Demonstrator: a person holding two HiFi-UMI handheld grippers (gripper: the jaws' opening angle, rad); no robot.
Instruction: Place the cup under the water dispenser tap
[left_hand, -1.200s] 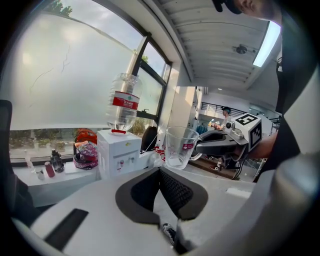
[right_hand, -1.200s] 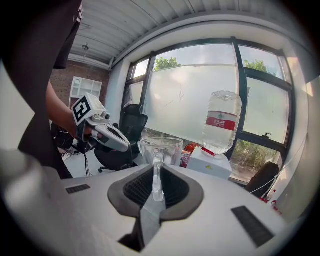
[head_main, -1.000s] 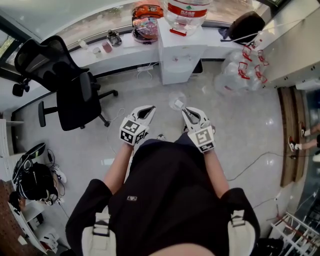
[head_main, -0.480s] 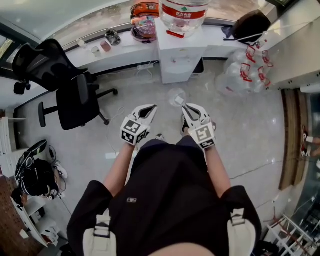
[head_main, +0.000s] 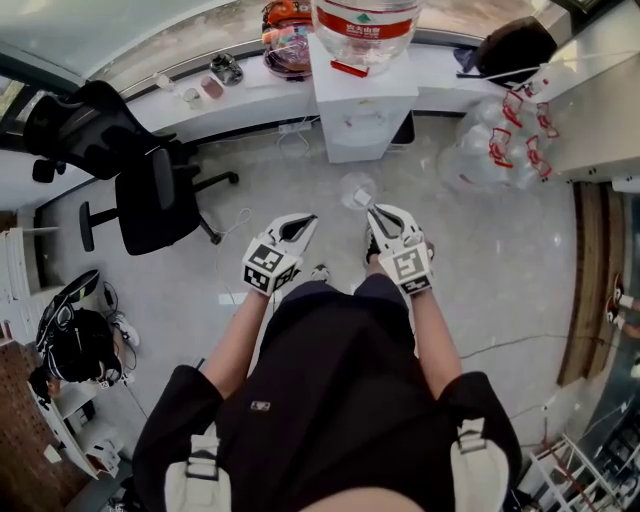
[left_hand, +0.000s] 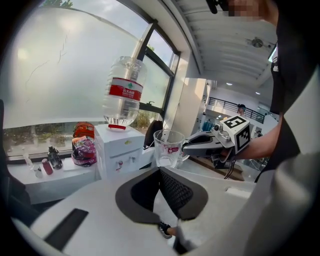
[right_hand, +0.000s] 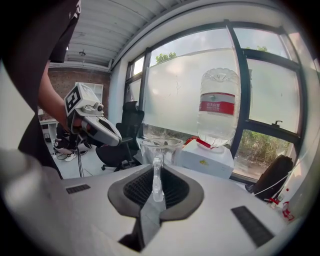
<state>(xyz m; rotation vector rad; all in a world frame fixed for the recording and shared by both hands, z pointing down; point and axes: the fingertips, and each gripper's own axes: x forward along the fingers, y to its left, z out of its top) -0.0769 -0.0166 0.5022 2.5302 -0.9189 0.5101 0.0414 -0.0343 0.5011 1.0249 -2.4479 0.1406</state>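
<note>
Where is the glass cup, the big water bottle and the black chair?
cup (left_hand: 167, 147), left gripper view, on its clear side wall.
water bottle (right_hand: 217, 107), right gripper view, on its red label.
black chair (head_main: 150, 200), head view, on its large black pad.

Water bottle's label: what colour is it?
Red. The label shows best in the right gripper view.

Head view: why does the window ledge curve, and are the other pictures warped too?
Head view: a wide-angle lens bows the window ledge. Left gripper view: dark rounded corners, frosted window washed out bright. Right gripper view: the same rounding, yet the glass cup looks sharp.
</note>
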